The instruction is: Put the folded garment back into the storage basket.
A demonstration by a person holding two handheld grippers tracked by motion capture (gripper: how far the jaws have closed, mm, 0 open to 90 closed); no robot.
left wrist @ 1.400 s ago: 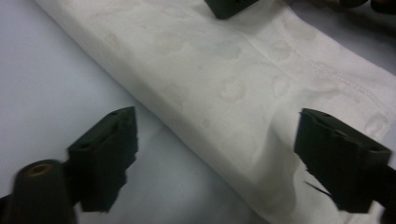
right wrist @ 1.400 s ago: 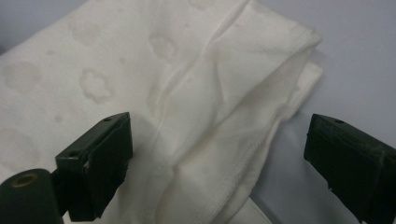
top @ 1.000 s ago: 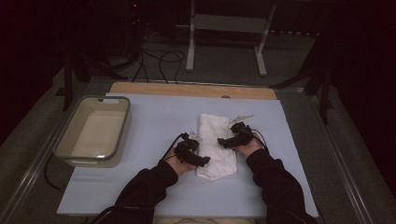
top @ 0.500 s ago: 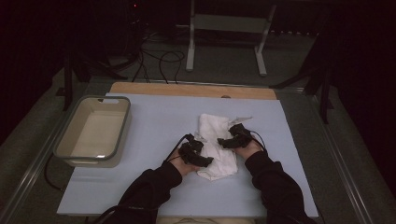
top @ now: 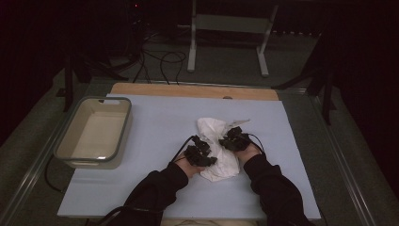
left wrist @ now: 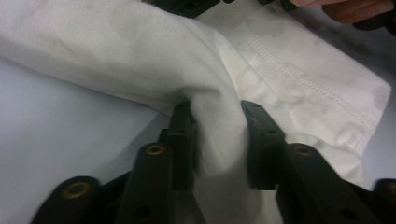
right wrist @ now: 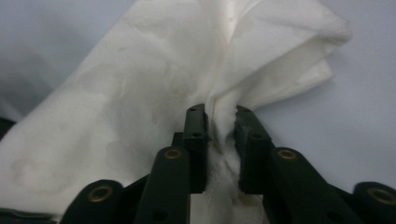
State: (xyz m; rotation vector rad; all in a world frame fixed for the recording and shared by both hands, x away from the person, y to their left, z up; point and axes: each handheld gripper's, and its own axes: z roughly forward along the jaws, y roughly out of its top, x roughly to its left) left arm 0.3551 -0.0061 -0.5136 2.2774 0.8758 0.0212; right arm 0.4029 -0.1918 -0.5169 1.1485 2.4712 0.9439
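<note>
A crumpled white cloth (top: 217, 150) lies on the pale blue table mat (top: 160, 127), right of centre. My left gripper (top: 205, 157) sits at the cloth's near left side, shut on a thick fold of the cloth (left wrist: 219, 135). My right gripper (top: 229, 139) is at the cloth's right side, its jaws pinching a bunched ridge of the cloth (right wrist: 220, 126). A stitched hem (left wrist: 299, 74) shows in the left gripper view, beyond the held fold. The rest of the cloth (right wrist: 140, 93) spreads to the left in the right gripper view.
A shallow grey-rimmed tub (top: 75, 136) stands on the mat's left side. A wooden strip (top: 193, 90) runs along the far edge of the table. Cables and a metal stand (top: 193, 37) are on the floor behind.
Both grippers have drawn nearer to each other and toward the person, bunching the cloth smaller. The left gripper shifted right onto the cloth's near side.
</note>
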